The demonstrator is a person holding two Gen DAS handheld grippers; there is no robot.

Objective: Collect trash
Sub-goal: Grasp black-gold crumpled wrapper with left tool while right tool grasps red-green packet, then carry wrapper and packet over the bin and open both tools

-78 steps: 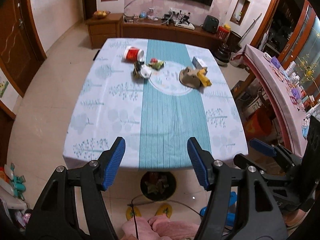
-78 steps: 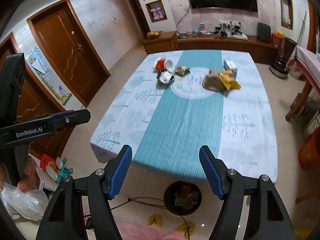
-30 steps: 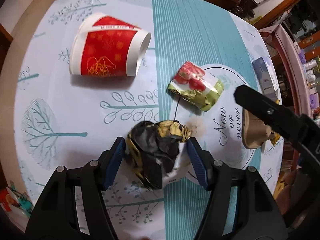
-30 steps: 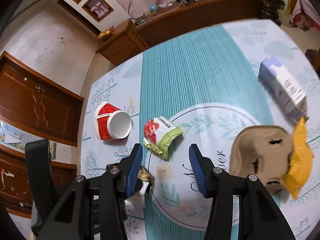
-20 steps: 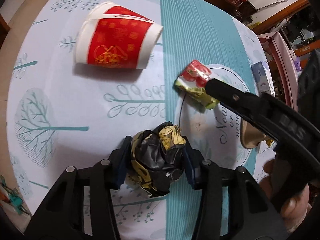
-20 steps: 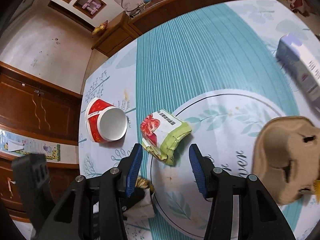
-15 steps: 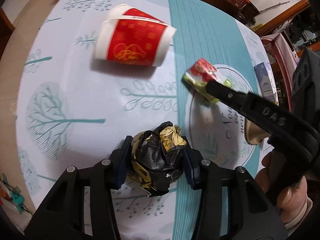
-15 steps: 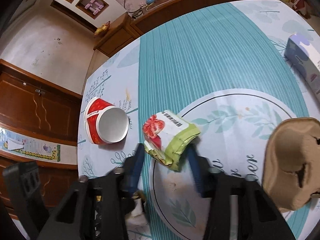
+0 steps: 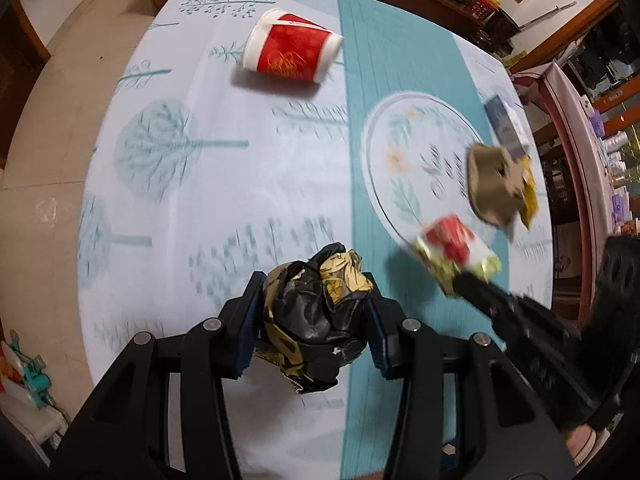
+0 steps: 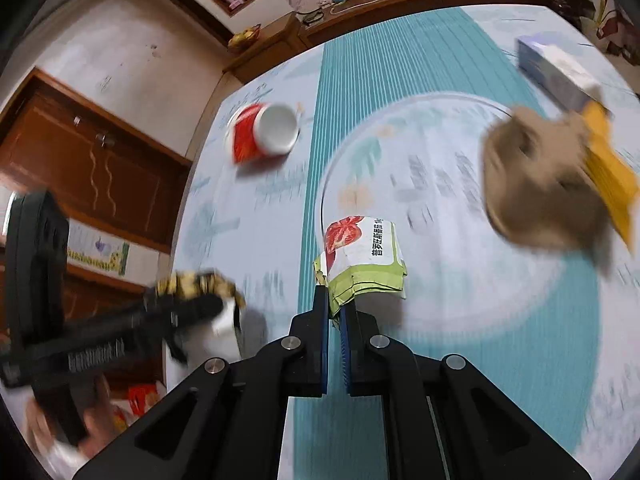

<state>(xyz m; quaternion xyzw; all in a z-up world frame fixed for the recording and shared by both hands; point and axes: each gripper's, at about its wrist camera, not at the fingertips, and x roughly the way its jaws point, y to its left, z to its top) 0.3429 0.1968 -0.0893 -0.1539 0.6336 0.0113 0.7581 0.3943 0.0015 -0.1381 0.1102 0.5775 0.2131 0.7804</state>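
Observation:
My left gripper (image 9: 314, 322) is shut on a crumpled black and gold wrapper (image 9: 316, 320) and holds it above the tablecloth (image 9: 224, 184). My right gripper (image 10: 335, 312) is shut on the edge of a green and white snack packet with a tomato picture (image 10: 362, 258), lifted off the table; the packet also shows in the left wrist view (image 9: 456, 250). A red and white paper cup (image 9: 292, 52) lies on its side at the far left. A brown cardboard piece (image 10: 536, 184), a yellow wrapper (image 10: 612, 172) and a small white and blue box (image 10: 556, 72) lie at the right.
The table has a white and teal patterned cloth with a round printed design (image 9: 416, 160). A wooden cabinet (image 10: 360, 12) stands along the far wall. A wooden door (image 10: 84, 168) is at the left. A second table (image 9: 576, 112) stands to the right.
The right gripper closed on the tomato packet and lifted it. Both grippers pulled back toward the near side of the table, each carrying its piece of trash.

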